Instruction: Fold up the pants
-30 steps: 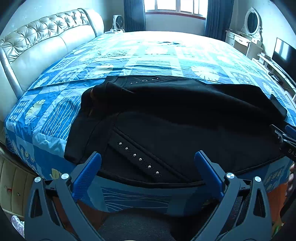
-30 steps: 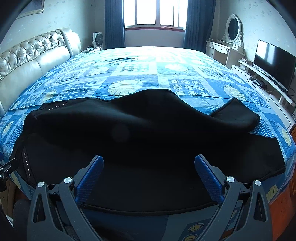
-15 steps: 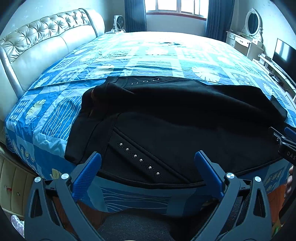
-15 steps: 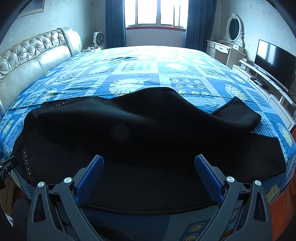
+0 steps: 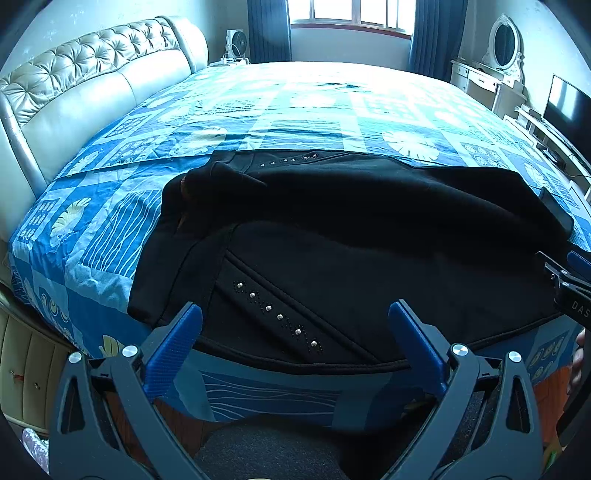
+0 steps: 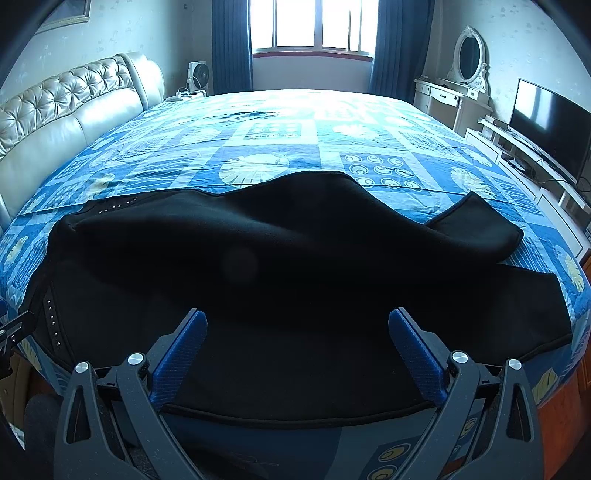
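Lying across the near edge of the bed [image 5: 332,110] is a pair of black pants [image 5: 351,251], spread sideways on the blue patterned bedspread [image 6: 295,140]. The waistband end sits toward the padded headboard [image 5: 92,85], where the cloth is bunched and turned over on itself. A slanted row of small silver studs [image 5: 275,314] runs down the near panel, and a second row of studs shows along the far edge. From the right wrist view the legs stretch off toward the television [image 6: 550,125], one leg end [image 6: 476,229] folded back on top of the other, and a soft hump rises along the far side of the cloth.

Both tools hover at the bedside, just above the near hem. The left gripper [image 5: 295,332] has its blue pads spread wide with nothing between them, over the studded part. The right gripper [image 6: 297,339] is likewise spread wide and empty, over the plain middle of the legs. Neither touches the cloth that I can see. A white dressing table with an oval mirror [image 6: 469,55] stands by the curtained window [image 6: 314,26].
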The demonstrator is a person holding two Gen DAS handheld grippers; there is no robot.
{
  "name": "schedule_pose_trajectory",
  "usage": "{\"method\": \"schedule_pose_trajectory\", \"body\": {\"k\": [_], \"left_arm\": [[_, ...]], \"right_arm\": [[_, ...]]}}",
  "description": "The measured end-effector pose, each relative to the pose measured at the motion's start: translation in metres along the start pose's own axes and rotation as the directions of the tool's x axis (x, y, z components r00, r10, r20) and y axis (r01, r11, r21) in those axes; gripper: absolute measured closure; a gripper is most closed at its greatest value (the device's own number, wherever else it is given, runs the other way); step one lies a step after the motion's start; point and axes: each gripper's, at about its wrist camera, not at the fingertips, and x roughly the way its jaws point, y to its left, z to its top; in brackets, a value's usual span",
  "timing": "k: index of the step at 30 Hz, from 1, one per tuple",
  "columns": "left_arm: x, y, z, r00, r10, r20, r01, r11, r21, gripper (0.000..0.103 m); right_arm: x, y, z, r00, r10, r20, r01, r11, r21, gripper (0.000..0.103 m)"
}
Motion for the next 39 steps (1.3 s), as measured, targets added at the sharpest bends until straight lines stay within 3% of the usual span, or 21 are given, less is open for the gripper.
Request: {"method": "schedule_pose_trajectory", "body": {"k": [30,35,39], "left_arm": [[-0.001,-0.005,-0.001,1.0,-0.007,0.002,0.007,1.0,0.01,0.002],[-0.003,0.003,0.007,0.999,-0.045,-0.012,0.045,0.999,-0.01,0.002],[0.0,0.04,0.03,0.979,-0.193,-0.06,0.19,0.981,-0.047,0.002]], "right_arm": [[0.0,0.006,-0.001,0.999,0.031,-0.011,-0.032,0.999,-0.008,0.005],[-0.001,0.004,0.013,0.985,0.17,-0.038,-0.171,0.985,-0.014,0.005],[0.0,0.0,0.046,0.932,0.362,-0.031,-0.363,0.93,-0.05,0.005]]}}
